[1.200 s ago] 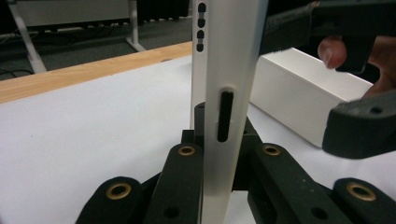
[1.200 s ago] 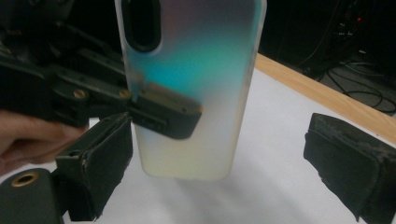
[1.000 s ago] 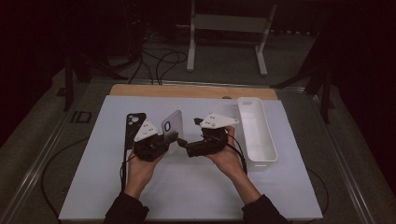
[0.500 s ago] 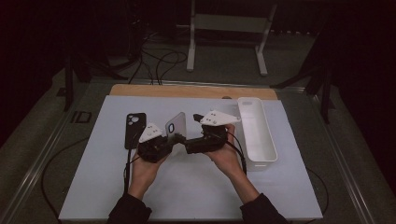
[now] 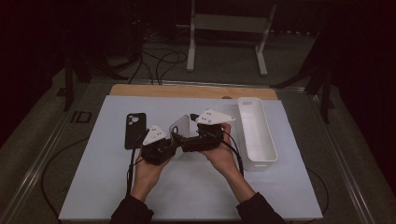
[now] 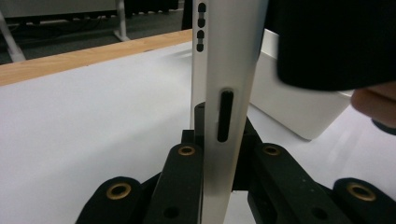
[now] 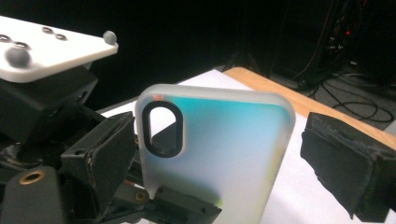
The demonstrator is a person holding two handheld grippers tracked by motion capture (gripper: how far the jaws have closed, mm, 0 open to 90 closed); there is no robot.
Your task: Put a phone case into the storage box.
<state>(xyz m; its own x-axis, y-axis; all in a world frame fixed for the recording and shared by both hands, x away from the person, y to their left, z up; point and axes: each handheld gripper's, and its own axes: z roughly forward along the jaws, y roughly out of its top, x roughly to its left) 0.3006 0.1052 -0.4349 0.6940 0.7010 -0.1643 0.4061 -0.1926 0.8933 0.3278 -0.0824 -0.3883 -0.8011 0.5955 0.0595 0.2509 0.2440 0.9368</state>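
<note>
Between my two hands, above the middle of the pale grey counter (image 5: 93, 186), I hold a frosted, translucent phone case with a rounded-oblong camera cutout (image 5: 180, 126), standing upright on its edge. My left gripper (image 5: 172, 136) is clamped on the lower edge of it: in the left gripper view the thin pale side wall of the case (image 6: 224, 93), with its dark button slots, rises straight up from between the black jaws. My right gripper (image 5: 183, 138) faces it from the other side with its jaws apart; in the right gripper view the case (image 7: 219, 154) stands in the gap between the two pads, and neither pad seems to be pressing on it.

As I judge it, the pickup is done and I am midway through a handover or a joint handling of the case. The right gripper has not yet closed on it, and wherever it is meant to go is not settled yet. A black phone case with a camera opening (image 5: 135, 130) lies flat on the counter just left of my left hand, and a long white rectangular plastic bin (image 5: 266, 161) sits beside my right hand; the bin looks empty.

The case itself looks thin and slightly flexible, milky white with a faint teal-to-pink tint showing through its back.
</note>
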